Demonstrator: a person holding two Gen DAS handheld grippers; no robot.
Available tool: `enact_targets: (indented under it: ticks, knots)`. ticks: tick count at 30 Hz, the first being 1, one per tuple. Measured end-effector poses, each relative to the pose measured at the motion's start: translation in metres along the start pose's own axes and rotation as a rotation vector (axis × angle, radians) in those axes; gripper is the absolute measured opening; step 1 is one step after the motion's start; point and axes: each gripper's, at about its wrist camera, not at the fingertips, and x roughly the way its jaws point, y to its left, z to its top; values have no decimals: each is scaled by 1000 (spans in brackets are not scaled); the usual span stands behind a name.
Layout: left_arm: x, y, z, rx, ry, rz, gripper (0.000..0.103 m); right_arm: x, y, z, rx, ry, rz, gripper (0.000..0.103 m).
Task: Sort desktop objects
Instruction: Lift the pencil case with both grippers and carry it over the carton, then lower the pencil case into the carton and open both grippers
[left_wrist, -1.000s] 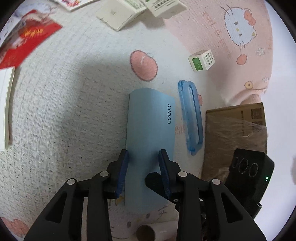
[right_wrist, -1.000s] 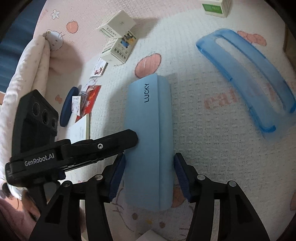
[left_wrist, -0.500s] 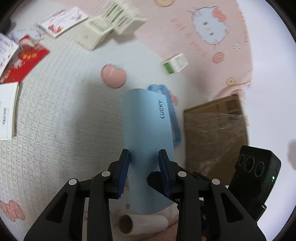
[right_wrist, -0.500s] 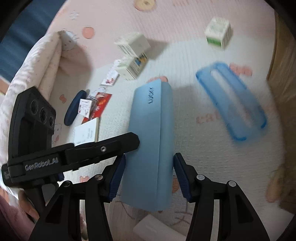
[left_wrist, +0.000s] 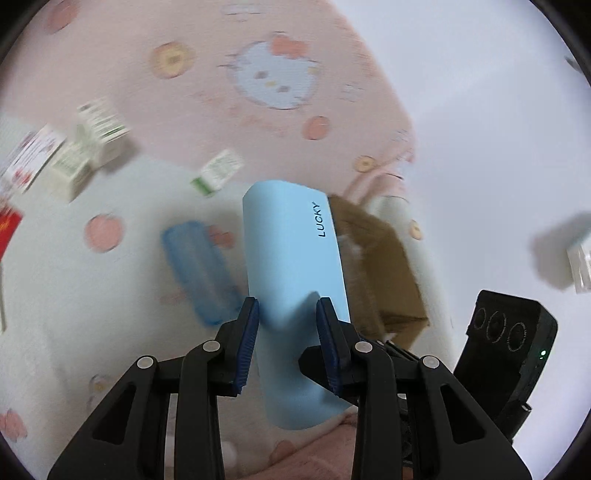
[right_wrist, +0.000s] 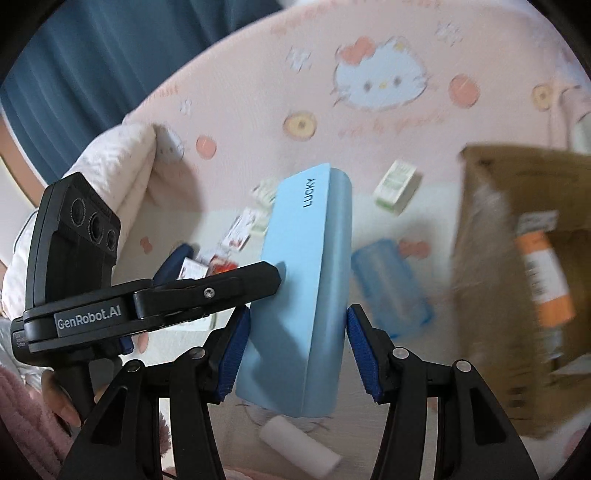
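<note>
Lifted clear of the bedspread now, where a second ago lay flat on it: light blue case (left_wrist: 295, 280) marked LUCKY, raised and tilted, with the background blurred by motion and a cardboard box (right_wrist: 517, 280) newly large on the right.

Nearest, seen from the left wrist: left gripper (left_wrist: 287, 328) clamped across the lower part of the case, both blue pads (left_wrist: 248, 343) pressed against its sides, narrow gap filled wholly by the case. Held low, probably to leave the long upper end free for steering toward the box.

Seen from the right wrist: right gripper (right_wrist: 293, 347) set wider, straddling the same case; left pad touching or almost touching its flank, right pad seemingly just off the far edge, so firm contact hard to confirm. Likely steadying rather than carrying.

Below the case: a white paper roll (right_wrist: 299, 448) lying on the cloth. Beyond: a translucent blue lid (right_wrist: 391, 284) on the bedspread, then small white-and-green cartons (right_wrist: 397, 186) and scattered cards (right_wrist: 240, 229). Farthest: pink cartoon-cat blanket (right_wrist: 258, 92). Box open, holding an orange-labelled item (right_wrist: 543, 280); judged the sorting destination.
</note>
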Motion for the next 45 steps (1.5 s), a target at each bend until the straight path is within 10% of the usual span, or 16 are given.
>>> enact_targets:
  ticks: [24,36,45]
  knots:
    - [129,-126,16,198,145,-30,36,-81,-154,27,173,-45,-53,52]
    - [173,-129,24,173,262,80,35,-58,-200,39,192,87,34,52]
    - [168,-117,26,105,266,66,36,-28,-216,35,224,260,-89,54]
